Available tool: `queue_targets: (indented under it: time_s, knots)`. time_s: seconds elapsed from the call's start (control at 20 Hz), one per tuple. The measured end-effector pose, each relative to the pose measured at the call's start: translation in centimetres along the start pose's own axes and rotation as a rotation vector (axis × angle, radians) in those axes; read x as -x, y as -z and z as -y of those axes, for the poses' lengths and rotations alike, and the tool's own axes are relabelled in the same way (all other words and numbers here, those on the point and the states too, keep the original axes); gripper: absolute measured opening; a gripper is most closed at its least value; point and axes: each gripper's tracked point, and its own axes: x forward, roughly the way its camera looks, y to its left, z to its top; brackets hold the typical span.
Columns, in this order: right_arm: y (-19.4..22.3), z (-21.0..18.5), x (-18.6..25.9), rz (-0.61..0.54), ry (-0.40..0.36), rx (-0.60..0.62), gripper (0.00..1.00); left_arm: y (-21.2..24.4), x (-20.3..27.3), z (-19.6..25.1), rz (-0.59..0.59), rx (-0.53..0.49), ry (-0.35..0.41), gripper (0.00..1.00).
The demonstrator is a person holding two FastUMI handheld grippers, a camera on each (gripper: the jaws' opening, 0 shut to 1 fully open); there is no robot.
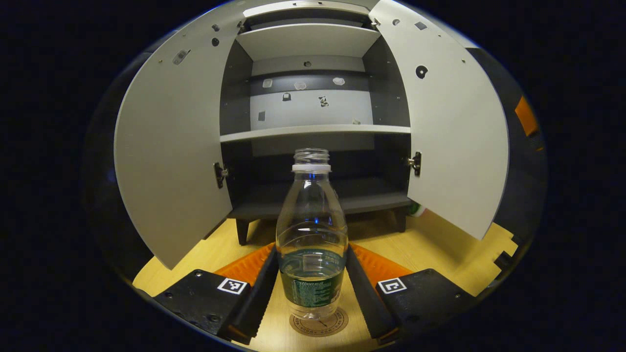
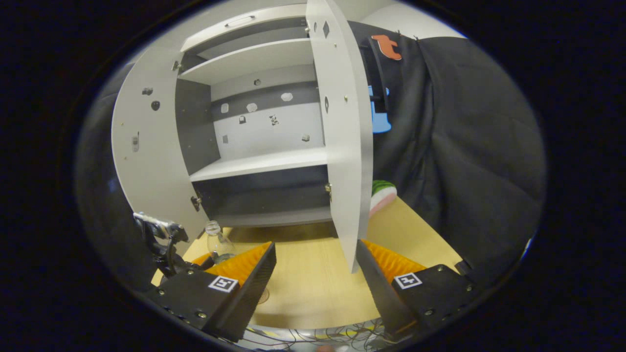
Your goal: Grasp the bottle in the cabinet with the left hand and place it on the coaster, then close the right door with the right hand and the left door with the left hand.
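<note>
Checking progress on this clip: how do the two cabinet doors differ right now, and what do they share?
In the left gripper view, the left door stands beside the bottle with neither gripper near it. The right door has its lower edge between the right gripper's open fingers in the right gripper view, untouched as far as shows. Something green and pink lies behind the right door, nothing by the left. Both are pale grey, swung wide open, hinges exposed.

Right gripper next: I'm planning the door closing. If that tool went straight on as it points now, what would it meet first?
Probably the right door, standing open edge-on just ahead of the open right gripper; depth is hard to judge.
</note>
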Motion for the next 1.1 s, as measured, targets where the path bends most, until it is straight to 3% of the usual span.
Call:
queue_targets:
  time_s: [0.05, 0.55, 0.95, 1.1]
  knots:
    - [0.5, 0.1, -0.1, -0.011, 0.000, 0.000, 0.96, 0.7, 0.0, 0.1, -0.007, 0.003, 0.005, 0.82]
    - [2.8, 0.0, -0.1, -0.067, -0.016, 0.026, 1.00, 4.6, 0.4, -0.1, -0.056, 0.002, -0.016, 0.82]
    - [2.9, -0.1, 0.8, -0.070, -0.025, 0.034, 1.00, 3.7, 0.5, 0.0, -0.005, 0.015, -0.011, 0.82]
    - [3.4, 0.1, 1.0, -0.079, -0.025, 0.031, 1.00, 4.8, 0.7, -0.1, -0.046, 0.027, -0.019, 0.82]
